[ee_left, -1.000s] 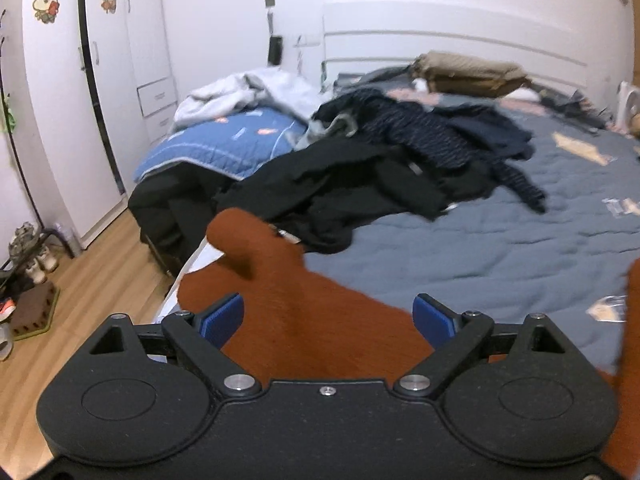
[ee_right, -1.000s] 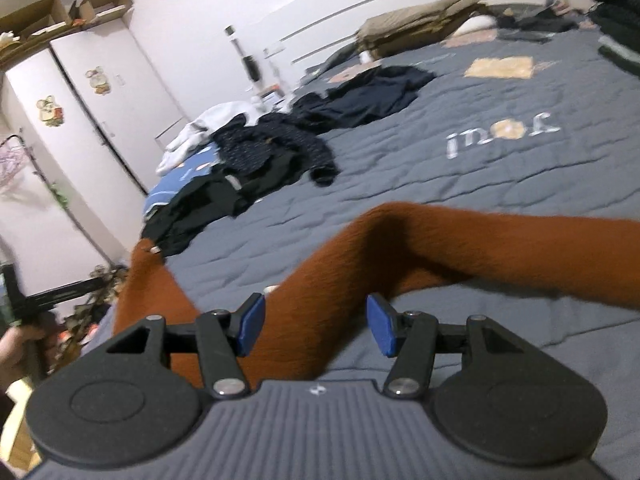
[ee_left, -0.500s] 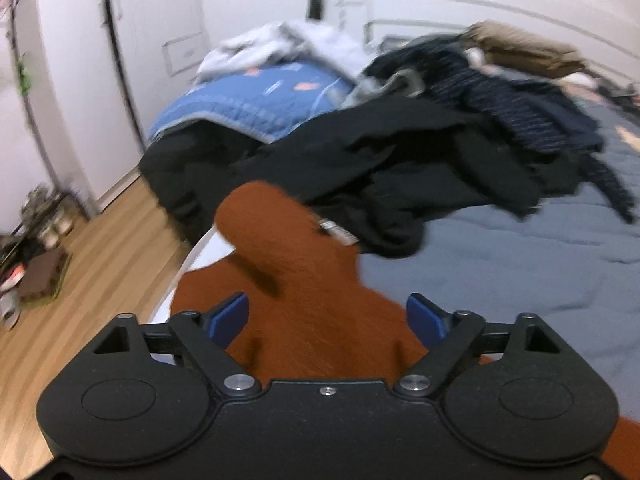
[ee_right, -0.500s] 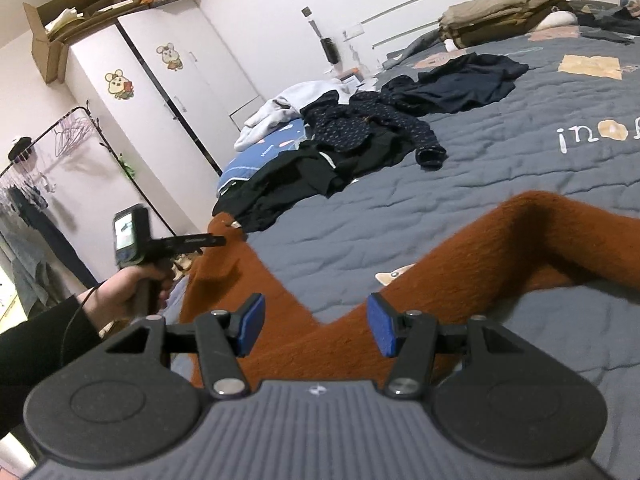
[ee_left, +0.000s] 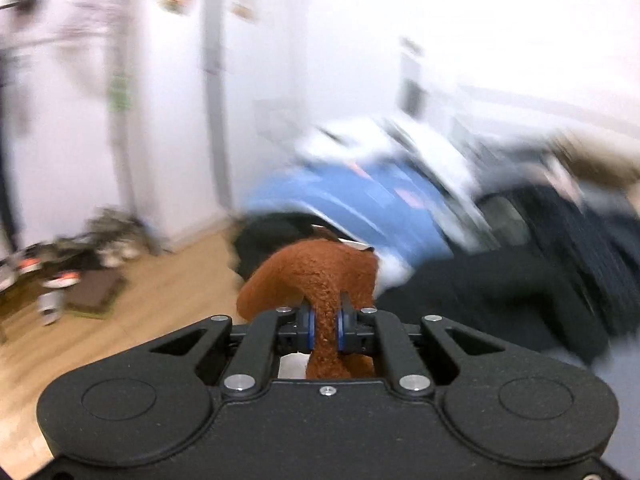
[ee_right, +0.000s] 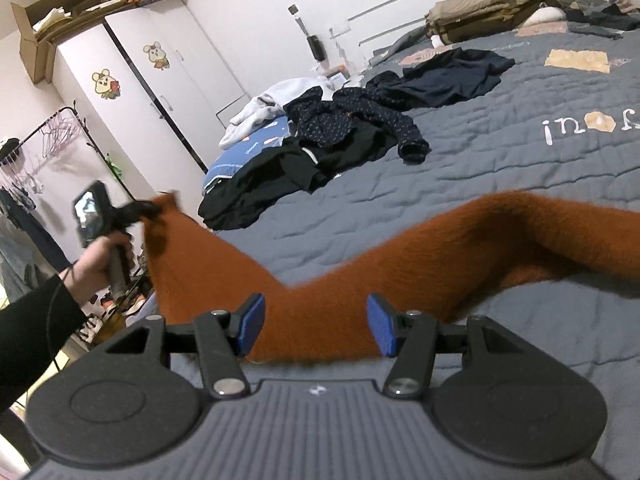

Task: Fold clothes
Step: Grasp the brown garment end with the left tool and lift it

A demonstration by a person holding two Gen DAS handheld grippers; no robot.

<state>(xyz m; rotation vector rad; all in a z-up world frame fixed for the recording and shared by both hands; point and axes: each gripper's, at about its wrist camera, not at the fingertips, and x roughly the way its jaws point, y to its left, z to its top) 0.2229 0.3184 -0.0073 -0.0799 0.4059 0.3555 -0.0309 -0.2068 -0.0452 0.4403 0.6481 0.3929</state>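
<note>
The garment (ee_right: 400, 272) lies on the bed (ee_right: 500, 168). The clothes pile (ee_right: 320, 148) sits behind it at 11 o'clock. The wardrobe (ee_right: 160, 92) stands beyond, the clothes rack (ee_right: 60, 136) at 9 o'clock.

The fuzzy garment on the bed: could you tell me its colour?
Rust brown garment, clearest in the right wrist view.

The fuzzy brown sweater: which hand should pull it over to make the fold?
Probably the left. The left gripper has just closed its fingers on a bunched corner of the brown sweater and lifts it off the bed. The right gripper is open, with sweater only lying between its fingers.
</note>
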